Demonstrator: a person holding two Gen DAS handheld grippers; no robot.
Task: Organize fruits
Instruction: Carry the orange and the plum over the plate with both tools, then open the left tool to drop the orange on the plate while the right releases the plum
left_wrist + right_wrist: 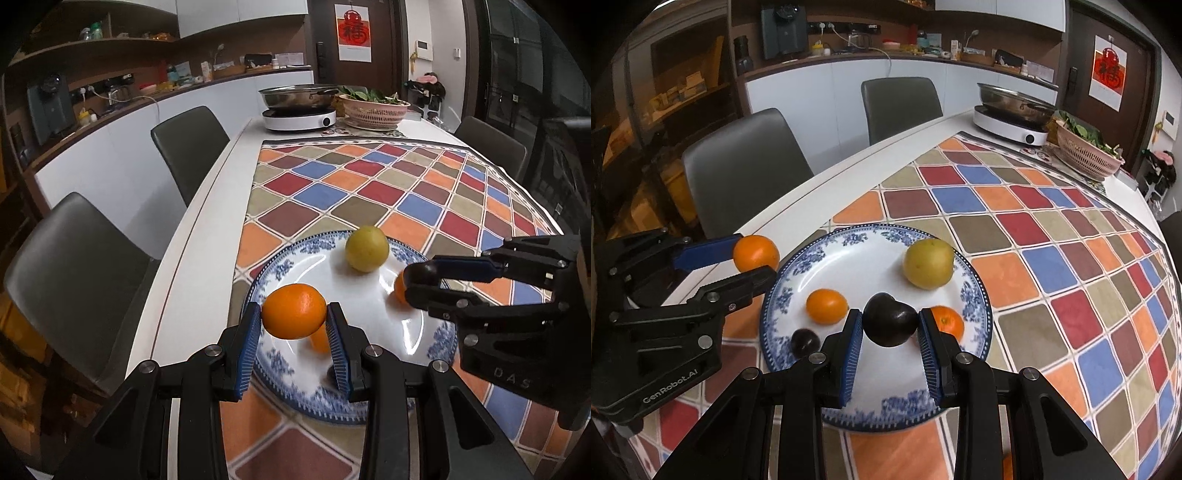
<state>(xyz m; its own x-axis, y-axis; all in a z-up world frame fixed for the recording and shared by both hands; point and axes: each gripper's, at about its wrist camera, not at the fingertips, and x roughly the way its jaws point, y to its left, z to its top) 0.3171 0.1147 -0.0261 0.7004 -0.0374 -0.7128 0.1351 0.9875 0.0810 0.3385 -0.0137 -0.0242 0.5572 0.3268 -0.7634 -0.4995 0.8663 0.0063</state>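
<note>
Left gripper [291, 325] pinches an orange [294, 311], right gripper [889, 328] pinches a plum [889, 324], both above the plate [798, 258], likely for sorting.

"GenRobot.AI" is printed in white on the left gripper [753, 271] body. "DAS" stands on the right gripper [424, 282] housing. A red wall poster [353, 31] bears the character 福.

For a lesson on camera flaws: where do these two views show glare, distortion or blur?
Left wrist view: bright streaks of glare on the plate, table edge bowed by the fisheye, dark corners. Right wrist view: glare on the plate rim, checked cloth lines curved, far shelves soft.
</note>
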